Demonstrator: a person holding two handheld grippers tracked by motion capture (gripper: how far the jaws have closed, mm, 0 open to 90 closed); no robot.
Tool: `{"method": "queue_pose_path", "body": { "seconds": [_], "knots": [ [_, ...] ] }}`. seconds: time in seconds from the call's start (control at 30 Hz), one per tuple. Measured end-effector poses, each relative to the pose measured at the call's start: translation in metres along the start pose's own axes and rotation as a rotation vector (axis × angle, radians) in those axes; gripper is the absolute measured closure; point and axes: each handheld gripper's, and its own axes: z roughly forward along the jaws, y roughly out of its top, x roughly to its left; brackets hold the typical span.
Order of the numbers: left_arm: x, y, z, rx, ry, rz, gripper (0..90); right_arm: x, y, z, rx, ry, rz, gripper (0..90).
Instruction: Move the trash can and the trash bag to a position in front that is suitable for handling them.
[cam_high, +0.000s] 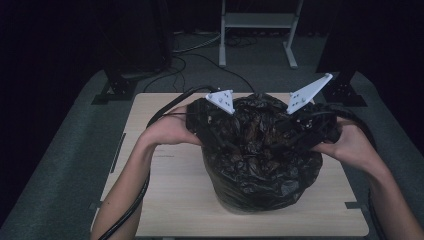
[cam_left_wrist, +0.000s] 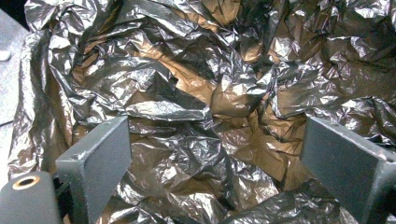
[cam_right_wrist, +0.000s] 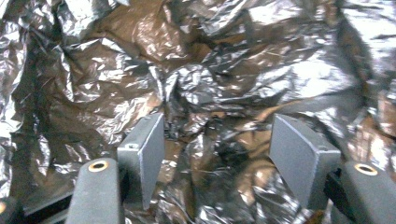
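Both grippers sit at the top of a crumpled black trash bag (cam_high: 262, 150) on the desk (cam_high: 165, 180). The left gripper (cam_left_wrist: 212, 154) has its jaws wide, just loose plastic between them. Same for the right gripper (cam_right_wrist: 217, 149): jaws apart, gripping nothing.

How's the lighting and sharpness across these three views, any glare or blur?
High view: dim, room dark, bag nearly featureless on the table. Left gripper view: bright and sharp, glare on the creased plastic. Right gripper view: softer, blurred toward the top, similar glare.
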Motion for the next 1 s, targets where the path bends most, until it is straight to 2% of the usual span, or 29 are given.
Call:
{"method": "queue_pose_path", "body": {
  "seconds": [0.13,0.27,0.53,0.8,0.9,1.0],
  "knots": [
    [0.001,0.0,-0.005,-0.01,0.003,-0.004,8.3,-0.005,-0.005,-0.007,-0.038,-0.003,0.028,33.2],
    [0.002,0.0,-0.011,-0.02,0.012,-0.003,8.3,-0.008,-0.008,-0.014,-0.053,-0.015,0.039,32.2],
    [0.001,-0.005,-0.025,-0.037,0.034,-0.023,8.3,-0.015,-0.016,-0.031,-0.107,-0.032,0.077,30.5],
    [-0.007,-0.011,-0.039,-0.049,0.058,-0.032,8.3,-0.016,-0.027,-0.043,-0.118,-0.051,0.09,29.9],
    [-0.008,-0.014,-0.045,-0.064,0.065,-0.037,8.3,-0.018,-0.034,-0.049,-0.136,-0.059,0.103,29.2],
    [-0.009,-0.019,-0.049,-0.055,0.071,-0.04,8.2,-0.02,-0.04,-0.054,-0.137,-0.072,0.126,27.9]
  ]
}}
